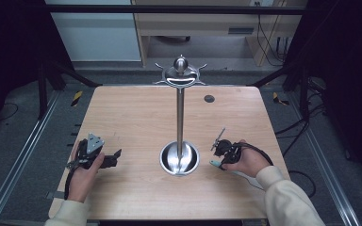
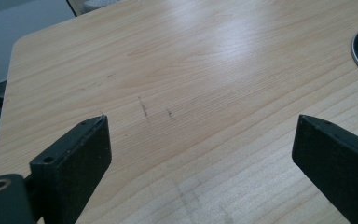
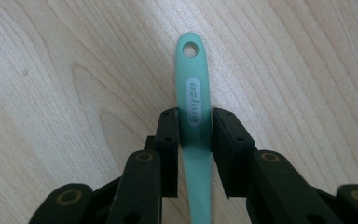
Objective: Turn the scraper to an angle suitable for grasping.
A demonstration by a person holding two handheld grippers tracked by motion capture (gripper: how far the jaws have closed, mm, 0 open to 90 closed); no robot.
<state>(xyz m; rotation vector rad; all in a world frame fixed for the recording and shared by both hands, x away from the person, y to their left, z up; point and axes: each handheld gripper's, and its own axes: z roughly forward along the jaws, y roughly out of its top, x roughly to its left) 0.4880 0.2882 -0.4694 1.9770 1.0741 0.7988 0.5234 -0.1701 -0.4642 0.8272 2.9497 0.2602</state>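
Your right gripper [image 3: 195,133] is closed on one teal utensil handle [image 3: 194,100], its two black pads pressing the handle's flanks just below the oval label; the handle's tip, pierced by one round hole, projects beyond the pads and lies flat over the wooden surface [image 3: 65,70]. In the high view the same gripper [image 1: 218,157] sits near the right of the surface [image 1: 136,117], with the teal handle end [image 1: 215,164] showing at its lower left, close to the stand's base and apart from it. Your left gripper [image 2: 200,140] is open, its two jaws standing wide apart with bare wood between them and nothing held; in the high view it [image 1: 115,157] rests low over the left part of the surface, one grey three-cornered plate [image 1: 94,142] on top. Between the two grippers stands one metal stand [image 1: 180,113]: a single upright pole rising from one round, dish-like base [image 1: 179,158], which holds the foot of the pole and reflections, and carrying one hooked crown [image 1: 180,75] at the top with a ball finial. One small dark round spot [image 1: 209,98] marks the far part of the surface.
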